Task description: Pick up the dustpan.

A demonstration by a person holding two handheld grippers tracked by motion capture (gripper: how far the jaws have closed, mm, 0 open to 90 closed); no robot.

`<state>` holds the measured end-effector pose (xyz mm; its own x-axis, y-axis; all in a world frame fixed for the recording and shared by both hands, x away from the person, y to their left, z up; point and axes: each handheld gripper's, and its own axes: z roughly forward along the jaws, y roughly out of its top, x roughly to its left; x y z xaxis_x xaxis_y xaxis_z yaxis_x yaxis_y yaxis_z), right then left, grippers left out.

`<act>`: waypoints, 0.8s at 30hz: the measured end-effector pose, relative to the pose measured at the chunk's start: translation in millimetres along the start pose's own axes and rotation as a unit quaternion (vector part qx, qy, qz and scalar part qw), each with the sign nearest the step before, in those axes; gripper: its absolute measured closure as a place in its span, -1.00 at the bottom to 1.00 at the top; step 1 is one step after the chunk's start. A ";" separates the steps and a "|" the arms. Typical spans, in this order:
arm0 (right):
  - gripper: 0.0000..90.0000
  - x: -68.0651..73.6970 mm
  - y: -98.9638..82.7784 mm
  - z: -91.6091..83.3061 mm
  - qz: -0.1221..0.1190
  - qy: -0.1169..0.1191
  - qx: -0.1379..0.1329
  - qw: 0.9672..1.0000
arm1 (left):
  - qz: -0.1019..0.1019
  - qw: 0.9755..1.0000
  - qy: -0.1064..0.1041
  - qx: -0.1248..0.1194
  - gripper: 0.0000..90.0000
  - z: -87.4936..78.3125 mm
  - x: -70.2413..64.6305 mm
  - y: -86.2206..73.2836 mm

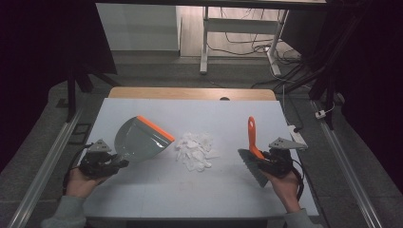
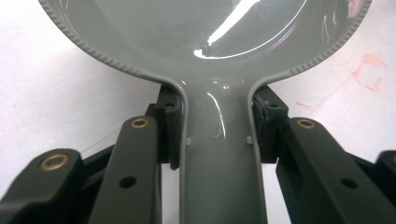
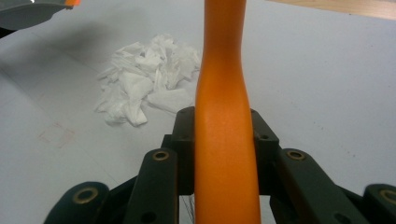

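A grey dustpan point(image 1: 138, 140) with an orange lip lies at the table's left, its mouth facing a pile of white paper scraps point(image 1: 194, 150) in the middle. My left gripper point(image 1: 119, 164) is shut on the dustpan's handle point(image 2: 218, 154), jaws pressed on both sides. At the right, my right gripper point(image 1: 260, 160) is shut on the orange handle point(image 3: 225, 126) of a brush point(image 1: 252, 154); its grey bristles point down toward the table's front, the handle points away. The scraps point(image 3: 145, 84) lie ahead and left of the right gripper.
The white table top point(image 1: 223, 190) has a wooden strip point(image 1: 190, 93) along its far edge. A white power strip point(image 1: 298, 135) sits by the right edge. Desk legs and cables point(image 1: 247, 42) stand on the floor beyond. Metal rails run along both sides.
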<state>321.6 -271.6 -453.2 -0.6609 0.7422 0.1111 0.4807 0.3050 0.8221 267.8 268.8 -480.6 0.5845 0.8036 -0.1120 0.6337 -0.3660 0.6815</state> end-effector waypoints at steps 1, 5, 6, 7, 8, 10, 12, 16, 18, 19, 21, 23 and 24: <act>0.55 0.2 0.1 -0.2 0.001 0.000 -0.001 1.000 | 0.004 1.000 -0.002 0.002 0.38 -0.6 -0.8 -0.2; 0.55 0.6 -0.8 -1.2 0.002 -0.002 -0.003 1.000 | 0.016 1.000 -0.011 0.002 0.38 -3.0 -3.5 -0.4; 0.55 0.2 -0.6 -1.9 0.004 -0.001 -0.002 1.000 | 0.019 1.000 -0.016 0.003 0.38 -3.6 -4.6 -0.7; 0.55 0.2 -0.1 -1.8 0.008 -0.001 -0.006 1.000 | 0.025 1.000 -0.018 0.006 0.38 -4.1 -5.7 -1.1; 0.55 0.1 0.5 -2.0 0.007 0.001 -0.006 1.000 | 0.033 0.999 -0.019 0.013 0.38 -4.0 -8.7 -1.9; 0.56 1.3 1.0 -2.5 0.008 0.000 -0.007 1.000 | 0.036 0.999 -0.020 0.016 0.38 -4.0 -10.1 -2.3; 0.55 2.4 0.8 -3.1 0.011 0.000 -0.010 1.000 | 0.041 0.999 -0.024 0.018 0.38 -4.9 -13.5 -3.8; 0.56 5.0 1.9 -4.1 0.008 0.001 -0.014 1.000 | 0.060 0.997 -0.039 0.024 0.38 -6.5 -18.4 -7.5; 0.55 3.9 2.3 -2.5 0.008 0.001 -0.014 1.000 | 0.060 0.997 -0.037 0.027 0.38 -5.9 -18.9 -7.9; 0.55 3.3 2.2 -1.6 0.008 0.002 -0.015 1.000 | 0.064 0.997 -0.040 0.032 0.38 -4.2 -19.8 -9.1; 0.55 2.6 1.6 0.0 0.006 0.001 -0.012 1.000 | 0.071 0.996 -0.044 0.036 0.38 -2.4 -21.7 -10.2; 0.55 2.1 0.8 1.4 0.005 -0.001 -0.008 1.000 | 0.080 0.995 -0.048 0.043 0.38 0.3 -24.2 -11.1; 0.55 1.7 0.3 2.0 0.006 0.000 -0.009 1.000 | 0.080 0.995 -0.048 0.043 0.38 0.3 -24.2 -11.1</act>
<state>321.8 -269.0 -453.8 -0.6548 0.7460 0.1213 0.4790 0.2854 0.8301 246.8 253.2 -485.6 0.7249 0.6845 -0.0775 0.5667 -0.5285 0.6321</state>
